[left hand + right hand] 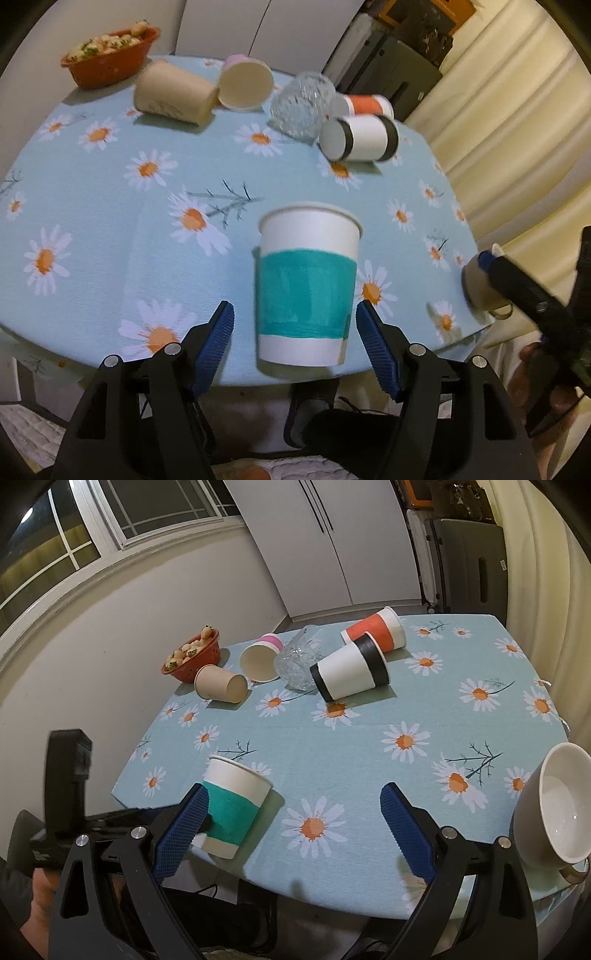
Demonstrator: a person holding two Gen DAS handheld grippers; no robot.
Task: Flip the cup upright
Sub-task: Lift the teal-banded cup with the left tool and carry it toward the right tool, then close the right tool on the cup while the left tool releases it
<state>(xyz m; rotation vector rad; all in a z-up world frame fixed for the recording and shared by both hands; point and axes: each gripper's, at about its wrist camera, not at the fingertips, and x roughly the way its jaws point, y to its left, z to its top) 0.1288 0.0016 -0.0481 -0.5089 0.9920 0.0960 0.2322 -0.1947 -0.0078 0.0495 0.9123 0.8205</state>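
Note:
A white paper cup with a teal band (307,286) stands upright near the table's front edge, rim up; it also shows in the right wrist view (234,805). My left gripper (295,317) is open, its blue pads on either side of the cup and not touching it. My right gripper (295,812) is open and empty above the front edge, to the right of the teal cup. A grey mug (554,808) lies on its side at the front right, just right of my right gripper; it also shows in the left wrist view (480,284).
Across the daisy tablecloth (369,720) lie tipped cups: black-banded (351,672), orange-banded (376,629), plain tan (219,684), pink-based (260,659), and a cut-glass tumbler (295,661). A red bowl of fruit (192,655) stands at the far left. A wall runs along the left.

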